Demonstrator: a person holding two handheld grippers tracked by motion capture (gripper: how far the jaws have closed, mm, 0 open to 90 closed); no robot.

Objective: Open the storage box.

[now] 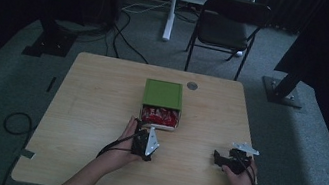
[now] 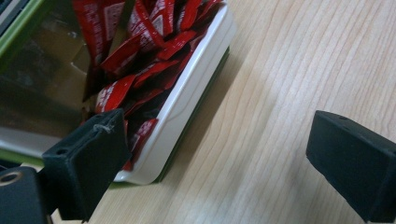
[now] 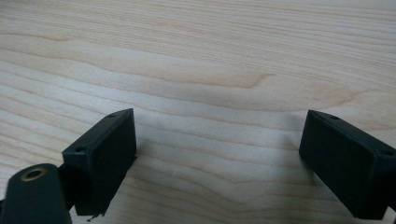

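A green box (image 1: 163, 94) stands at the table's middle, and its white drawer (image 1: 161, 126) is pulled out toward me. The drawer holds several red packets (image 1: 160, 116). In the left gripper view the red packets (image 2: 140, 60) lie heaped inside the white drawer rim (image 2: 196, 88). My left gripper (image 1: 144, 133) sits just in front of the drawer, open and holding nothing (image 2: 217, 140), with its left jaw beside the drawer's corner. My right gripper (image 1: 217, 158) rests at the right near the front edge, open over bare wood (image 3: 217, 135).
The wooden table (image 1: 93, 111) has a small grey disc (image 1: 192, 85) near its far edge. Behind it stand a black folding chair (image 1: 229, 25) and a white post (image 1: 171, 7). Cables (image 1: 18, 124) lie on the floor at the left.
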